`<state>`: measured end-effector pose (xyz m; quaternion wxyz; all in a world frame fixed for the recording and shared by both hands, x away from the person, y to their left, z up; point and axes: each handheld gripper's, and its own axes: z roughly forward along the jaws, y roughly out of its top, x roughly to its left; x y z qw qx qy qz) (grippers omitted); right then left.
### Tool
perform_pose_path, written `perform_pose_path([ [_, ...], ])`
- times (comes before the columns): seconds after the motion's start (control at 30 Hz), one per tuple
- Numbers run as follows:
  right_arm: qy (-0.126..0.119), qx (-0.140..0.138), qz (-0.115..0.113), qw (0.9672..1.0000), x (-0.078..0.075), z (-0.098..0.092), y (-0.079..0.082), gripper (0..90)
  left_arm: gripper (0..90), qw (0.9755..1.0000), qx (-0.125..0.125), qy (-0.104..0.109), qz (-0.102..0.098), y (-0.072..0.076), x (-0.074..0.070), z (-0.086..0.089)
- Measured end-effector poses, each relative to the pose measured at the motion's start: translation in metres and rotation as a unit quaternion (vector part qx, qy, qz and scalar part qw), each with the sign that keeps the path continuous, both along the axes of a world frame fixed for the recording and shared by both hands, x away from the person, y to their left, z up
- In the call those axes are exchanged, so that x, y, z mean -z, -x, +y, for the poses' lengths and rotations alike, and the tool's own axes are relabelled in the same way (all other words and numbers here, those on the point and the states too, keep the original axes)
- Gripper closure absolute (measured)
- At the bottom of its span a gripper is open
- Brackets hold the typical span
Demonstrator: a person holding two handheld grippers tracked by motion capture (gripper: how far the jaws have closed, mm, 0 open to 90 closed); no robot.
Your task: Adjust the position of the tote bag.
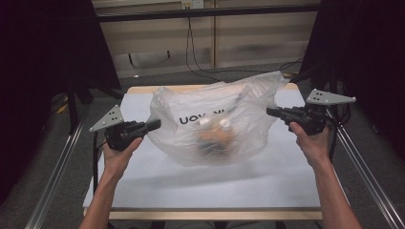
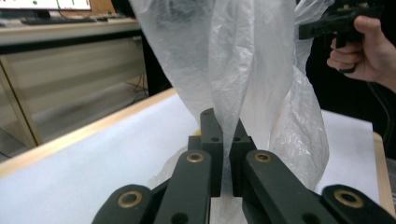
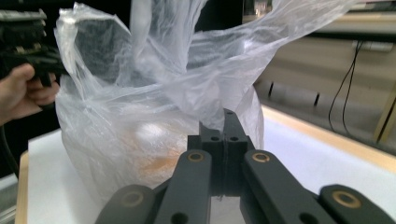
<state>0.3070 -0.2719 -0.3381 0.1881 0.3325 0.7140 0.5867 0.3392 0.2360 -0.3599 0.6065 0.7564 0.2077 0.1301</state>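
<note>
Where visible, plastic bag [image 1: 215, 121] print — "UOV"

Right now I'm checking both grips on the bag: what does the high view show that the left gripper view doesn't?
High view alone: black lettering on the plastic bag and orange and white contents. Left gripper view alone: the left gripper pinching a fold of film, and a monitor behind. Both: the bag, the white table and the right gripper.
</note>
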Motion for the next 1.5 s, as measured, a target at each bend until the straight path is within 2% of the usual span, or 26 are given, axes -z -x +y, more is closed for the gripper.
perform_pose_path([
  [0.03,-0.001,-0.001,0.002,1.0000,0.001,0.000,0.000,90.0,90.0,1.0000,0.000,-0.008,-0.003,0.000,0.001,0.000],
  [0.17,-0.003,-0.005,0.004,1.0000,0.005,-0.002,0.002,90.0,90.0,0.9999,0.005,-0.009,0.005,0.001,0.005,-0.002],
  [0.27,-0.009,-0.010,0.002,0.9999,0.007,-0.003,0.003,90.0,90.0,0.9998,0.003,-0.020,0.007,0.001,0.008,-0.003],
  [0.4,0.008,-0.008,0.015,0.9998,0.015,-0.003,0.004,90.0,90.0,0.9993,0.006,-0.031,0.018,-0.001,0.016,-0.006],
  [0.5,0.022,-0.008,0.021,0.9995,0.020,-0.005,0.002,90.0,90.0,0.9992,0.019,-0.033,0.016,-0.002,0.017,-0.008],
  [0.77,0.041,-0.003,0.039,0.9984,0.032,-0.008,-0.002,90.0,90.0,0.9968,0.017,-0.074,0.027,-0.005,0.029,-0.014],
  [0.87,0.045,-0.002,0.050,0.9978,0.038,-0.008,-0.005,90.0,90.0,0.9963,0.014,-0.080,0.028,-0.007,0.032,-0.014],
  [0.9,0.051,-0.003,0.053,0.9973,0.040,-0.008,-0.006,90.0,90.0,0.9966,0.013,-0.075,0.032,-0.007,0.034,-0.014],
  [0.93,0.056,-0.005,0.057,0.9968,0.042,-0.007,-0.007,90.0,90.0,0.9963,0.013,-0.078,0.034,-0.007,0.034,-0.014],
  [1.07,0.059,-0.011,0.064,0.9961,0.044,-0.008,-0.005,90.0,90.0,0.9954,0.020,-0.086,0.037,-0.007,0.035,-0.013],
  [1.13,0.061,-0.011,0.067,0.9958,0.046,-0.010,-0.004,90.0,90.0,0.9947,0.025,-0.092,0.040,-0.007,0.036,-0.012],
  [1.4,0.085,-0.002,0.096,0.9917,0.059,-0.012,-0.006,90.0,90.0,0.9918,0.017,-0.118,0.046,-0.010,0.045,-0.012],
  [1.5,0.105,0.002,0.112,0.9882,0.068,-0.009,-0.010,90.0,90.0,0.9885,0.019,-0.139,0.057,-0.012,0.052,-0.014],
])
